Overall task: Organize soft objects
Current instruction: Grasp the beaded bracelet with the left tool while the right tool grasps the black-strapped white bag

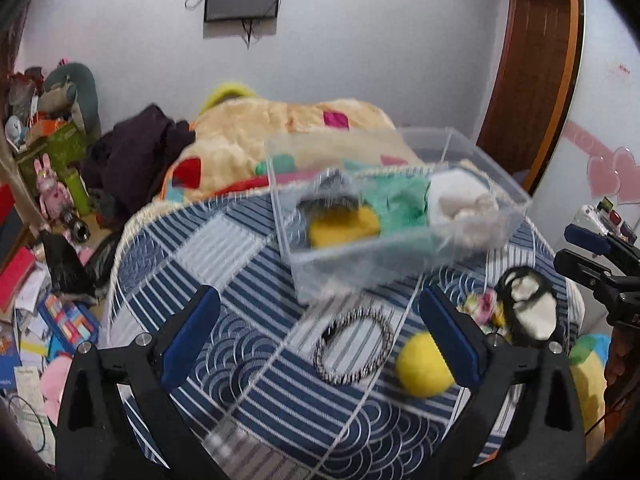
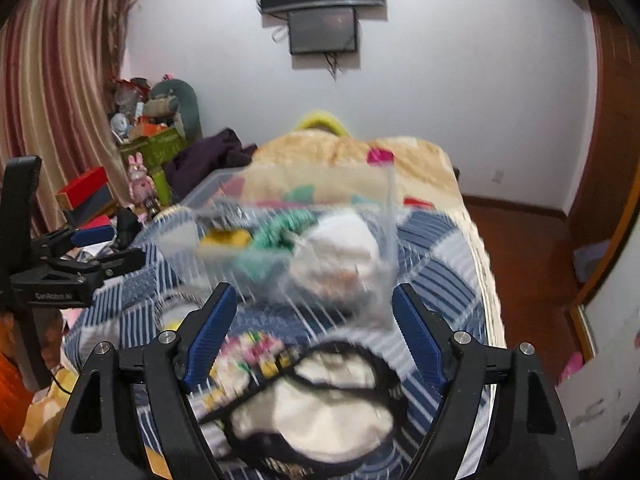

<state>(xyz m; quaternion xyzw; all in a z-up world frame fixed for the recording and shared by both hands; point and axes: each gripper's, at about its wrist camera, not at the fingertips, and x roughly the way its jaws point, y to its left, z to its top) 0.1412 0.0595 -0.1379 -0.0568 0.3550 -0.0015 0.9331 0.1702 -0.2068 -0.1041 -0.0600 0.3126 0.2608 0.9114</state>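
Left wrist view: left gripper (image 1: pixel 320 332) hangs over the bed (image 1: pixel 248 240), angled down; jaws wide, holding nothing.
Between left jaws: scrunchie (image 1: pixel 354 346) in black and white, lying flat on the quilt; yellow ball (image 1: pixel 424 364) just beside it, close against the right pad.
Box (image 1: pixel 396 208): clear plastic, on the bed beyond the gripper; blurred; holds yellow, green and white soft items.
Right of the ball: floral cloth (image 1: pixel 484 306), then a cream pouch (image 1: pixel 532 308) with black trim.
Right gripper, from the left: (image 1: pixel 588 254) at the frame's right edge, above the pouch, jaws apart.
Right wrist view: right gripper (image 2: pixel 314 328) low over the bed, pointing toward the box (image 2: pixel 288 232); jaws wide, holding nothing.
Under right jaws: pouch (image 2: pixel 320 408), not touched; floral cloth (image 2: pixel 256 352) beside it.
Left gripper, from the right: (image 2: pixel 108 246) at the left edge, jaws apart.
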